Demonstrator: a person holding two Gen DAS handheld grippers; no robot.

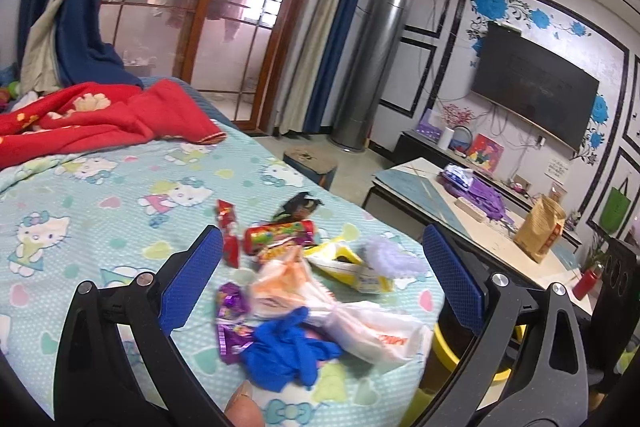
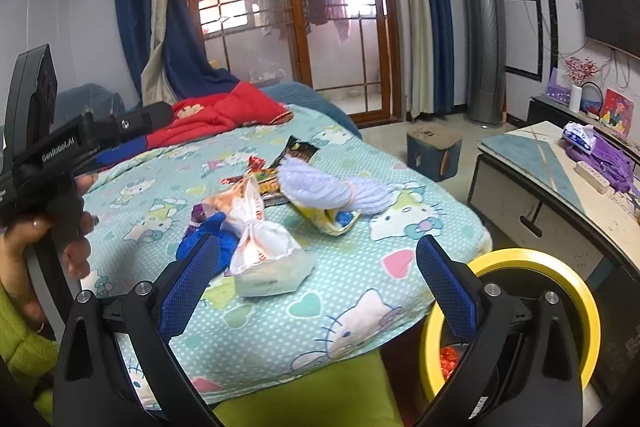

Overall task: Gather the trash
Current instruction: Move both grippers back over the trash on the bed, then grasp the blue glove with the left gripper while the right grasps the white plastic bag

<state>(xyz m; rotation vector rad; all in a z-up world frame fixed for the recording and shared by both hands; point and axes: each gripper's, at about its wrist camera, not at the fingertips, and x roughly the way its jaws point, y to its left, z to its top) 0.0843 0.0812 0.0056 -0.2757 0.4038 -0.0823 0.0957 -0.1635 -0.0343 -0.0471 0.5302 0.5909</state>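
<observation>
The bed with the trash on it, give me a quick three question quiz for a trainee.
1. True or false: the right gripper is open and holds nothing.
2. Which lies nearest the bed's edge by the bin? A white bag B red blanket C black wrapper
3. Fill in: the crumpled glove is ____ in colour.

Key: 1 true; 2 A; 3 blue.
</observation>
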